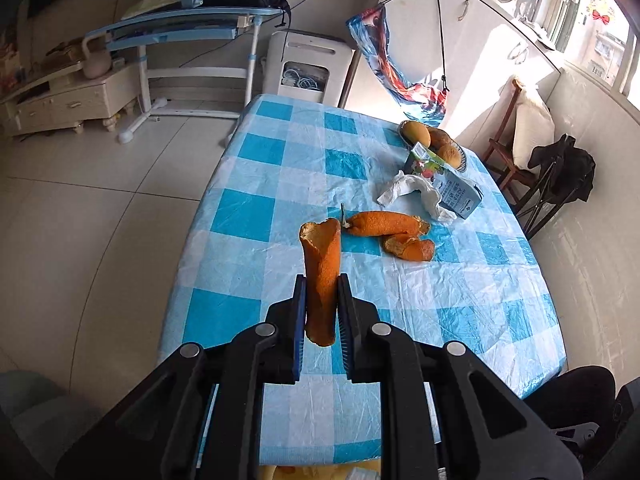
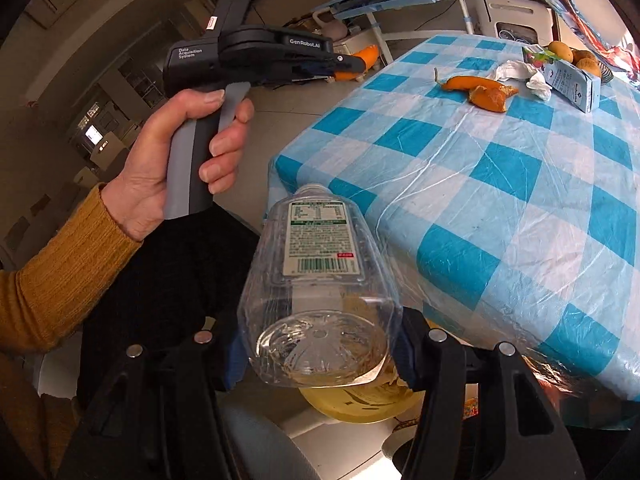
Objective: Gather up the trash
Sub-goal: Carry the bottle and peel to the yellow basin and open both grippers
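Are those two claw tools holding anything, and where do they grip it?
Left gripper pinches an orange peel by its lower half. Right gripper clamps a clear plastic bottle near its base.

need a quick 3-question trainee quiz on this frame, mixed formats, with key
1. True or false: the left hand-held gripper is shut on a strip of orange peel.
2. Multiple choice: what does the right hand-held gripper hold? A) milk carton B) clear plastic bottle C) crumpled tissue
3. Fill in: the peel pieces left on the checked tablecloth lie nearer to the camera than the ____ carton.

Key:
1. True; the peel stands upright between the pads.
2. B; the clear plastic bottle lies between the jaws, base towards the camera.
3. Milk; it sits beside the crumpled tissue and the bowl of fruit.
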A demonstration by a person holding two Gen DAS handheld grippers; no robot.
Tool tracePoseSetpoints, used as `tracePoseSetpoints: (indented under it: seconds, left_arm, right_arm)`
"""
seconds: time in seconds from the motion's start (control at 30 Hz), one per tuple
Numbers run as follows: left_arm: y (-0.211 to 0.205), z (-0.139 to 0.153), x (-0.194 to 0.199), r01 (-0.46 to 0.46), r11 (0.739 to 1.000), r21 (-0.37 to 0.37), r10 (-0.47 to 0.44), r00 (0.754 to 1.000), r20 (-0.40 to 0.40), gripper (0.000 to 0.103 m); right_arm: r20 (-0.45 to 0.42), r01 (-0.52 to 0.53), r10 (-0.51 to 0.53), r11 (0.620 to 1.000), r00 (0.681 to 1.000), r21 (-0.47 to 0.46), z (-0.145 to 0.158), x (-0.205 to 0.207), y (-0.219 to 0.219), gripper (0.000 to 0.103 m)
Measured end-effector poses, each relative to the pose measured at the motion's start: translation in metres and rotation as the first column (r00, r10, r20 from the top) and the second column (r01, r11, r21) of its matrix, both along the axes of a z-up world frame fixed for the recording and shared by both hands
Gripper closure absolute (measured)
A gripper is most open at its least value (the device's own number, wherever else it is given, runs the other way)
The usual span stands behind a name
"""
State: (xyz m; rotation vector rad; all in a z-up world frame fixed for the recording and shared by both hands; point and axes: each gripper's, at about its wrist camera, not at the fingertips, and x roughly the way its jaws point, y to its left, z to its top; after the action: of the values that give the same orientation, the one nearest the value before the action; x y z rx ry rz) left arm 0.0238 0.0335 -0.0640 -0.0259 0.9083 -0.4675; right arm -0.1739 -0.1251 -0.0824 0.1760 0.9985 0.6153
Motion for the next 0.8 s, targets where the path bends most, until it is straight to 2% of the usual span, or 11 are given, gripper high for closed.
tracePoseSetpoints:
  seconds: [0.13, 0.3, 0.47, 0.63, 0.67, 0.7, 0.77, 0.8]
  left_arm:
    - [0.002, -0.004, -0.02, 0.015, 1.0, 0.016, -0.015, 1.0, -0.006, 0.089]
    - [0.003, -0.008, -0.042, 0.029, 0.999, 0.032, -0.029, 1.0, -0.013, 0.089]
    - [0.003, -0.011, -0.056, 0.04, 0.999, 0.035, -0.039, 0.999, -0.018, 0.089]
    - [0.004, -0.014, -0.061, 0.045, 0.998, 0.041, -0.044, 0.999, -0.024, 0.089]
    - [0.004, -0.014, -0.062, 0.045, 0.998, 0.042, -0.044, 0.999, -0.024, 0.089]
    - [0.004, -0.014, -0.063, 0.047, 0.998, 0.043, -0.046, 0.999, -0.023, 0.089]
    - [0.003, -0.014, -0.064, 0.052, 0.997, 0.048, -0.051, 0.998, -0.022, 0.089]
    - [0.003, -0.014, -0.065, 0.055, 0.997, 0.05, -0.054, 0.998, -0.021, 0.089]
  right_arm:
    - [-0.005, -0.07, 0.07, 0.997, 0.998, -0.033, -0.006, -0.007, 0.014, 0.046]
    - [-0.015, -0.12, 0.119, 0.984, 0.993, -0.13, -0.02, -0.012, 0.032, 0.046]
    - [0.017, -0.084, 0.086, 0.992, 0.996, -0.093, -0.017, -0.01, 0.032, 0.046]
    - [0.023, -0.07, 0.073, 0.991, 0.997, -0.112, -0.02, -0.012, 0.039, 0.046]
    - [0.019, -0.063, 0.066, 0.992, 0.998, -0.11, -0.021, -0.011, 0.039, 0.045]
    - [0.017, -0.054, 0.056, 0.993, 0.998, -0.102, -0.022, -0.01, 0.038, 0.038]
    - [0.042, -0.011, 0.014, 0.996, 0.999, -0.083, -0.017, -0.009, 0.03, 0.032]
    - [0.057, 0.014, -0.011, 0.998, 0.998, -0.065, -0.014, -0.008, 0.025, 0.032]
